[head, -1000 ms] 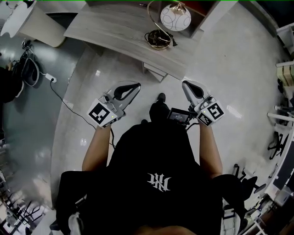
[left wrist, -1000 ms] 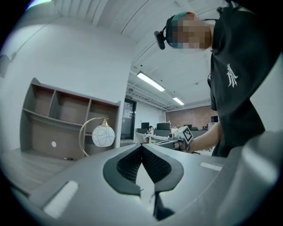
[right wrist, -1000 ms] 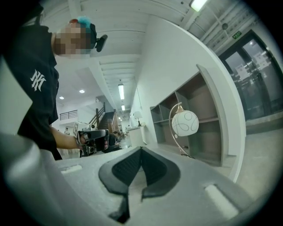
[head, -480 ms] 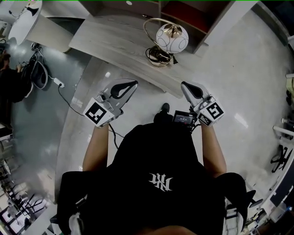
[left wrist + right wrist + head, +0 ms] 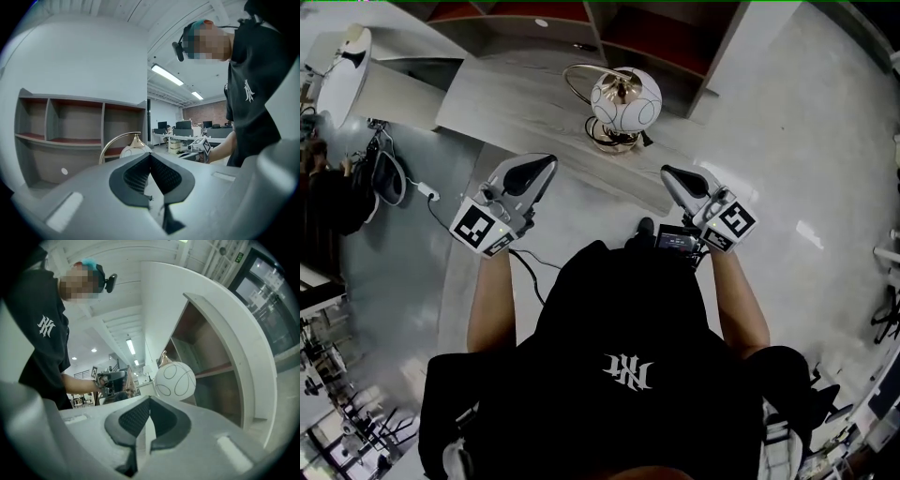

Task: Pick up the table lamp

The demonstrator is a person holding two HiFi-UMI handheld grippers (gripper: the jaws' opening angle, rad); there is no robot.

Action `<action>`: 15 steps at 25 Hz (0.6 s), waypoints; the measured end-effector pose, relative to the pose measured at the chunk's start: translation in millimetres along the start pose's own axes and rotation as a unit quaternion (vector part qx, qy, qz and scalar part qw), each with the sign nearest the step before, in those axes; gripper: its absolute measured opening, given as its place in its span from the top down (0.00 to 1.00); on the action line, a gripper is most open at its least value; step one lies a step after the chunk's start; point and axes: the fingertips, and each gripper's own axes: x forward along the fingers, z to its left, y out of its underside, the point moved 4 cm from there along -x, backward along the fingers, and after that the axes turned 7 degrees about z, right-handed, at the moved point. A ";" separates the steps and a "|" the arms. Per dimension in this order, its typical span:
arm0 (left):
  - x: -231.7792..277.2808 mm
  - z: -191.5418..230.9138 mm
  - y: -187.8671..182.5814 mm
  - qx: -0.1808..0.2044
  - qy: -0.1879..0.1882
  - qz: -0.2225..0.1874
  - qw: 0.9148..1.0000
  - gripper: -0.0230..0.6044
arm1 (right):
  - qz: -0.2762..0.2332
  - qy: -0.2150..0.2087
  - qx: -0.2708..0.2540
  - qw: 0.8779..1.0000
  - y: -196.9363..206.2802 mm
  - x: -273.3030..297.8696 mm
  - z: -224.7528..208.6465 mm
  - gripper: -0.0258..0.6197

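Observation:
The table lamp (image 5: pixel 620 108) stands on a pale wooden table (image 5: pixel 516 94): a white globe with dark lines, a gold arc and a gold base. In the right gripper view its globe (image 5: pixel 175 380) hangs just beyond the jaws. From the left gripper view only the lamp's gold arc (image 5: pixel 117 140) and the top of the globe show. My left gripper (image 5: pixel 542 161) is shut and empty, short of the table's front edge, left of the lamp. My right gripper (image 5: pixel 668 173) is shut and empty, below and right of the lamp.
A shelf unit (image 5: pixel 656 33) with red-brown compartments stands behind the table. A power strip and cable (image 5: pixel 427 194) lie on the floor at left, near a dark chair (image 5: pixel 380 173). A white round table (image 5: pixel 342 70) is at far left. Glossy floor (image 5: pixel 825 159) lies to the right.
Both grippers and the person have moved closer to the table; the lamp now sits lower in the head view, nearer the gripper tips. Both jaws stayed shut.

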 end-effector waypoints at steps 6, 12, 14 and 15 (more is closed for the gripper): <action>13.9 39.0 -15.3 0.028 0.008 0.013 0.999 0.96 | 0.007 0.015 -0.002 1.000 5.3 5.8 -6.6 0.96; 32.6 77.5 -21.5 0.040 0.045 0.013 0.998 0.96 | 0.019 0.047 0.006 0.999 14.0 11.8 -5.9 0.95; 40.2 93.7 -17.0 0.040 0.064 0.015 0.997 0.96 | 0.023 0.067 0.010 0.997 18.5 15.5 -6.4 0.95; 43.7 102.6 -14.5 0.040 0.074 0.015 0.996 0.96 | 0.025 0.078 0.012 0.997 21.0 18.6 -6.4 0.95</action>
